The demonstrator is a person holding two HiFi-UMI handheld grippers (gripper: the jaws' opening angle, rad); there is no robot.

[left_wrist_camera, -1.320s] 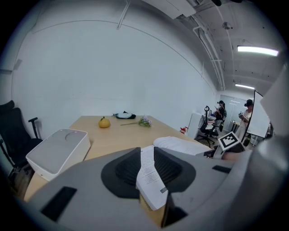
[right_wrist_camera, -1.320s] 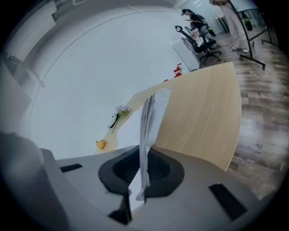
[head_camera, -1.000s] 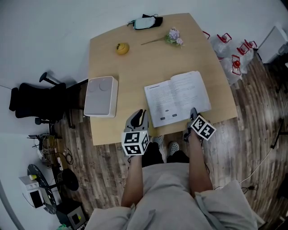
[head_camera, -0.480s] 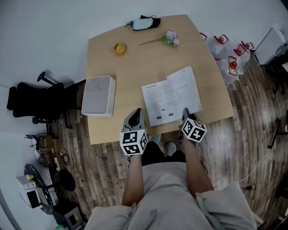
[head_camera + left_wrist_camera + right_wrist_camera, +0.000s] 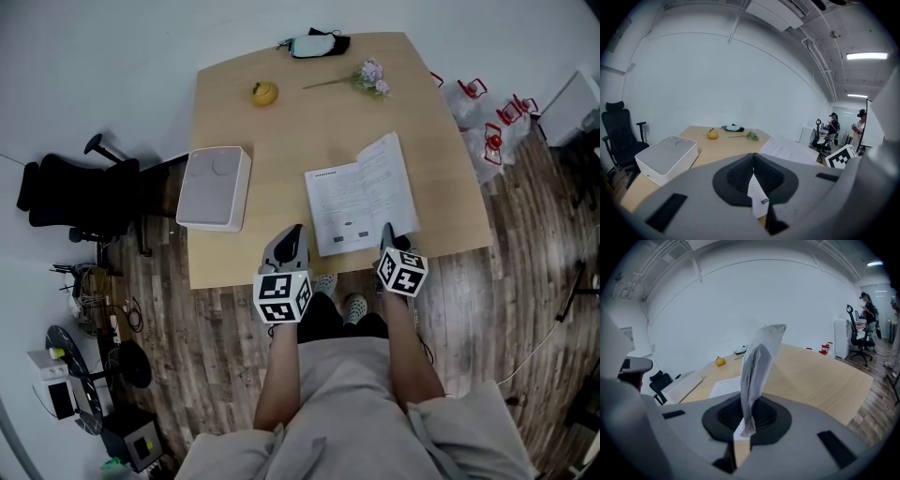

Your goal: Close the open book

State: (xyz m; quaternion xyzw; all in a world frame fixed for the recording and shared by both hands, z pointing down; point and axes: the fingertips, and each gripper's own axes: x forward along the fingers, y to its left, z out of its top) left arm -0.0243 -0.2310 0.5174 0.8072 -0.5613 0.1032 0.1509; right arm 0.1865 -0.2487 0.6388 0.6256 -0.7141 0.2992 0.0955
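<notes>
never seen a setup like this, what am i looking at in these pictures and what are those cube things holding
There is no robot here: a person at a wooden table holds a two-jaw gripper in each hand. The cubes with black-and-white squares are parts of the grippers. The top-down picture comes from a camera on the person's head; the other two come from cameras riding on each gripper, looking along its jaws. On the table lie an open book, a white box, a yellow fruit, a flower sprig and a face mask. The right gripper is shut on the book's right half, lifted upright. The left gripper is shut too, seemingly pinching the left page's edge.
</notes>
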